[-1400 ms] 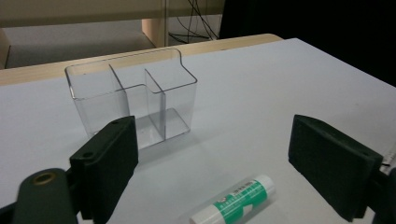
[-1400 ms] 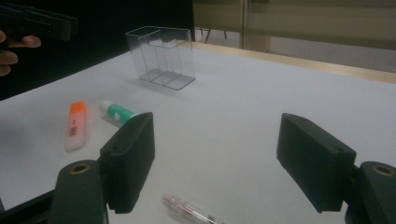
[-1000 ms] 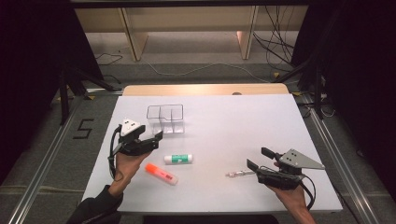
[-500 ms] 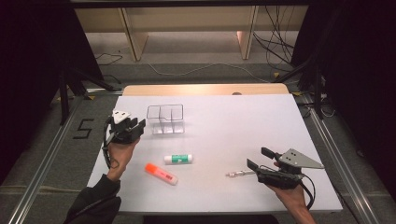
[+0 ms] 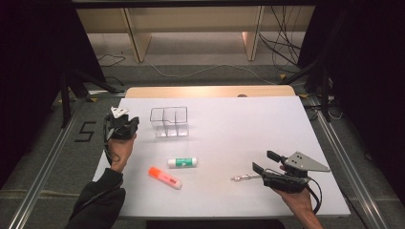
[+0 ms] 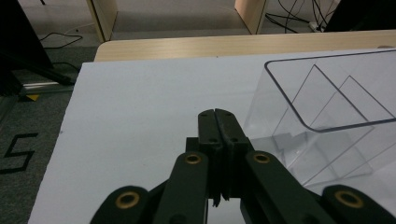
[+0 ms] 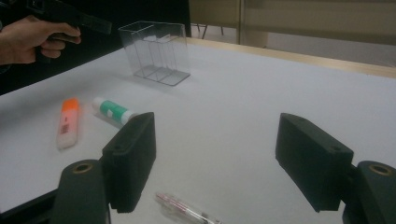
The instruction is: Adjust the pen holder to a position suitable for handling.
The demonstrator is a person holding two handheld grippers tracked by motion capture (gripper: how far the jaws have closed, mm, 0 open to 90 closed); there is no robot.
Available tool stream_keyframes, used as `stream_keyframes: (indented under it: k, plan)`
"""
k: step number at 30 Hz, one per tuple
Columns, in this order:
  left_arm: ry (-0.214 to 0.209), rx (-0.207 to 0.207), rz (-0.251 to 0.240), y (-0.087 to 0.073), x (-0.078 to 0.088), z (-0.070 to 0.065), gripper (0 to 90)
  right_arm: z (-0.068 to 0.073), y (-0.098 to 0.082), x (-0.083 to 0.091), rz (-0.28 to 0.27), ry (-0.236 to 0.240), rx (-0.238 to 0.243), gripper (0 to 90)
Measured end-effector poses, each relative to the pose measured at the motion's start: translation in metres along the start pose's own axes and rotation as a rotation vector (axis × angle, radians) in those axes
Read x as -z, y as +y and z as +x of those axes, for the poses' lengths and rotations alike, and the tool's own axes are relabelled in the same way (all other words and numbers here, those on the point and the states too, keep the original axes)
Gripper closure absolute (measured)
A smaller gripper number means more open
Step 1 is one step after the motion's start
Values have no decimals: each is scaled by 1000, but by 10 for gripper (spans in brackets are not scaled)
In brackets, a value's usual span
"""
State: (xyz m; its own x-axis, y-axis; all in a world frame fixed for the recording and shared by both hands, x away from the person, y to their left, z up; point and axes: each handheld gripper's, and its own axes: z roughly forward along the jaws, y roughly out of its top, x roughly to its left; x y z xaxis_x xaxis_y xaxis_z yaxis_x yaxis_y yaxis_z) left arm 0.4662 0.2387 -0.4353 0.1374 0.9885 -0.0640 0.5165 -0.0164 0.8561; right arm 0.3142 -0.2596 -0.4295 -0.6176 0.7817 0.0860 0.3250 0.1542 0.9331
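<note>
You had nothing in the clear organizer (image 5: pixel 169 122) yet; left gripper (image 5: pixel 122 125) jaws just closed empty beside it; right gripper (image 5: pixel 261 162) gaped over the pen (image 5: pixel 244 177); highlighter (image 5: pixel 165 177), glue stick (image 5: pixel 183 162) waited on the table (image 5: pixel 239 124).

Right of the left gripper (image 6: pixel 218 122) fingertips the way is blocked by the clear organizer (image 6: pixel 327 116); ahead, bare table (image 6: pixel 140 102) is left.

Grey carpet floor (image 5: pixel 200 71), wooden shelf legs (image 5: pixel 136 40), dark surroundings
</note>
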Motion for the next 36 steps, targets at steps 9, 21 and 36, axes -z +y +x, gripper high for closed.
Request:
stream_keyframes:
  k: [9, 21, 36]
  plan:
    - [3, 32, 16, -1, -17, 1, 892, 0, 0, 0, 0, 0, 3, 300]
    - [-8, 13, 49, -4, -36, -3, 892, 1, -1, -2, 8, 5, 7, 302]
    - [-86, 12, 59, 1, -41, -15, 892, 2, -2, -5, 15, 13, 9, 302]
